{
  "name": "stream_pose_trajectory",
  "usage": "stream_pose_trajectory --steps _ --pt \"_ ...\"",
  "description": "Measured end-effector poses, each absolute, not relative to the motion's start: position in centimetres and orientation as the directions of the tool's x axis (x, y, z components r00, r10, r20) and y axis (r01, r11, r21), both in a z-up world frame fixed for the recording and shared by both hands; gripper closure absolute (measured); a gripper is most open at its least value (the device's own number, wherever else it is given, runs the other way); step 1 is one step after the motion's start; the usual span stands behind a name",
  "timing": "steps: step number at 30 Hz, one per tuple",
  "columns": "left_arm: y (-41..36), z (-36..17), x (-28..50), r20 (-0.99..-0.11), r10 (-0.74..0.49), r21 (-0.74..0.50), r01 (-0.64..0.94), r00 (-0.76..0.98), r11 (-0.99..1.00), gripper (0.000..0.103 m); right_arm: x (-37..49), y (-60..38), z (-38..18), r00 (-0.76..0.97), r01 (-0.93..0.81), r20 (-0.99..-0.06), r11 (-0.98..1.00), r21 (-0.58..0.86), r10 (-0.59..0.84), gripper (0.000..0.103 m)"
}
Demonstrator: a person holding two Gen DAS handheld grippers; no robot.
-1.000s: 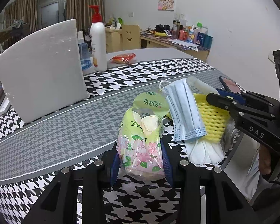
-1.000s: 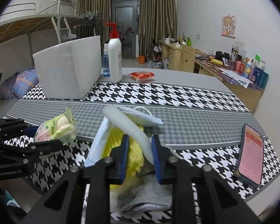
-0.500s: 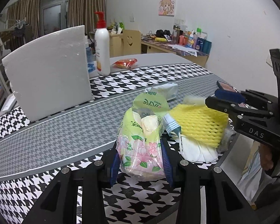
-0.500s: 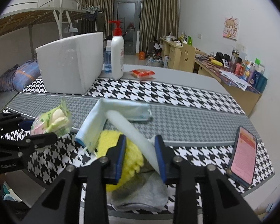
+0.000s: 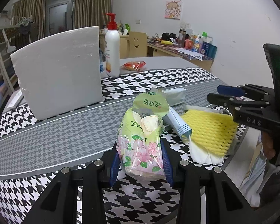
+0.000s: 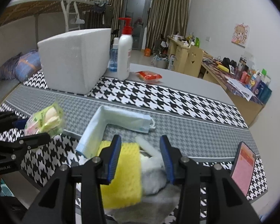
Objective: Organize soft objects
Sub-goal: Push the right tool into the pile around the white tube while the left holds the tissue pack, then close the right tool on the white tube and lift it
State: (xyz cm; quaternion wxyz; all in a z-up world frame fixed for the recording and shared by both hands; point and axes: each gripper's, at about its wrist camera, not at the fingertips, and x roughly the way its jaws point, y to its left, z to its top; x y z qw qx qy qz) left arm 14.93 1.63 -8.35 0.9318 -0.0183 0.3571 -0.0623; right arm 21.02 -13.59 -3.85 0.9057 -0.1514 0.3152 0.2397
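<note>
My left gripper point(image 5: 141, 165) is shut on a floral tissue pack point(image 5: 141, 141), held at the table's near edge; the pack also shows in the right wrist view point(image 6: 44, 120). My right gripper point(image 6: 140, 156) is open above a yellow foam net point(image 6: 121, 175), a white foam tube point(image 6: 149, 148) and a grey cloth point(image 6: 155, 184). A blue face mask point(image 6: 110, 125) lies folded just beyond it. In the left wrist view the right gripper point(image 5: 222, 95) hovers over the yellow net point(image 5: 209, 128) and the mask point(image 5: 175, 121).
A white foam box point(image 5: 57, 71) stands at the back left with a pump bottle point(image 5: 112, 50) and a red snack packet point(image 5: 134, 65) beside it. A phone point(image 6: 244, 168) lies at the right table edge. The houndstooth tablecloth point(image 5: 46, 130) covers the table.
My right gripper has opened and let go of the white foam tube. The blue mask has been flipped off the yellow net onto the cloth beyond it. My left gripper still holds the tissue pack.
</note>
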Motion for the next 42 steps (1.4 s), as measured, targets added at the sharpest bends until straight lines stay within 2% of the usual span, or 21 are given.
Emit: stream_pose_trajectory --steps 5,11,18,27,29,31,33,42 --pt "1.8 -8.2 15.2 -0.661 -0.123 -0.074 0.099 0.740 0.992 0.061 22.7 -15.1 -4.7 0.685 -0.499 -0.674 0.852 -0.156 0.277 0.056" --pt "1.7 -8.3 16.1 -0.664 -0.111 -0.070 0.086 0.739 0.994 0.061 24.1 -15.4 -6.6 0.616 -0.550 -0.737 0.822 -0.150 0.278 0.056" --pt "1.7 -8.5 16.7 -0.666 -0.105 -0.069 0.079 0.738 0.994 0.061 25.2 -14.8 -8.0 0.558 -0.609 -0.784 0.776 -0.163 0.273 0.065" --pt "1.7 -8.6 16.9 -0.669 -0.107 -0.063 0.087 0.736 0.994 0.061 25.8 -14.9 -8.7 0.520 -0.634 -0.804 0.761 -0.137 0.289 0.067" --pt "1.7 -8.5 16.7 -0.666 -0.107 -0.060 0.090 0.738 0.994 0.061 26.3 -15.2 -8.6 0.496 -0.642 -0.810 0.760 -0.100 0.312 0.072" --pt "1.7 -8.3 16.6 -0.664 -0.106 -0.055 0.093 0.740 0.994 0.061 26.6 -15.5 -8.6 0.502 -0.626 -0.811 0.773 -0.101 0.301 0.086" --pt "1.7 -8.1 16.4 -0.662 -0.104 -0.050 0.094 0.743 0.994 0.061 26.8 -15.6 -8.4 0.503 -0.624 -0.809 0.775 -0.098 0.303 0.091" --pt "1.6 -6.7 15.2 -0.634 -0.098 -0.036 0.098 0.767 0.995 0.061 25.9 -17.9 -5.8 0.564 -0.561 -0.749 0.827 -0.039 0.348 0.091"
